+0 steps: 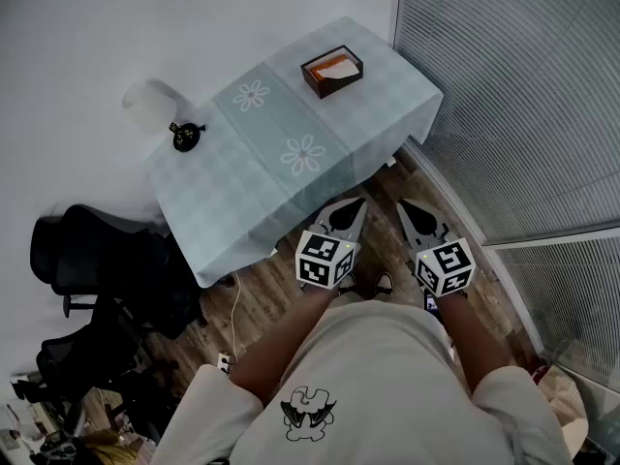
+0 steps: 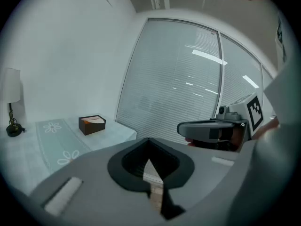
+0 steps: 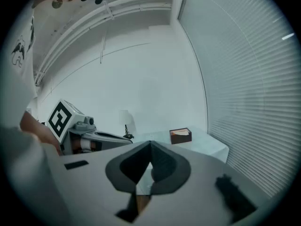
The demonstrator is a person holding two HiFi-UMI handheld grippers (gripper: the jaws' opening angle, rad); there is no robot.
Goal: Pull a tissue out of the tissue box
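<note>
A dark brown tissue box [image 1: 332, 72] with a pale tissue showing in its top stands on the far right part of a table [image 1: 387, 95] covered in light blue cloth. The box also shows small in the left gripper view [image 2: 92, 124] and the right gripper view [image 3: 180, 135]. My left gripper [image 1: 347, 213] and right gripper [image 1: 417, 216] hang side by side over the wooden floor, short of the table's near edge and well away from the box. Both point toward the table with their jaws shut on nothing [image 2: 149, 140] [image 3: 150, 142].
A small lamp [image 1: 150, 105] with a black base [image 1: 187, 137] stands at the table's left end. Dark office chairs [image 1: 97, 260] crowd the floor to the left. A window with blinds [image 1: 523, 95] runs along the right. A cable [image 1: 235, 303] lies on the floor.
</note>
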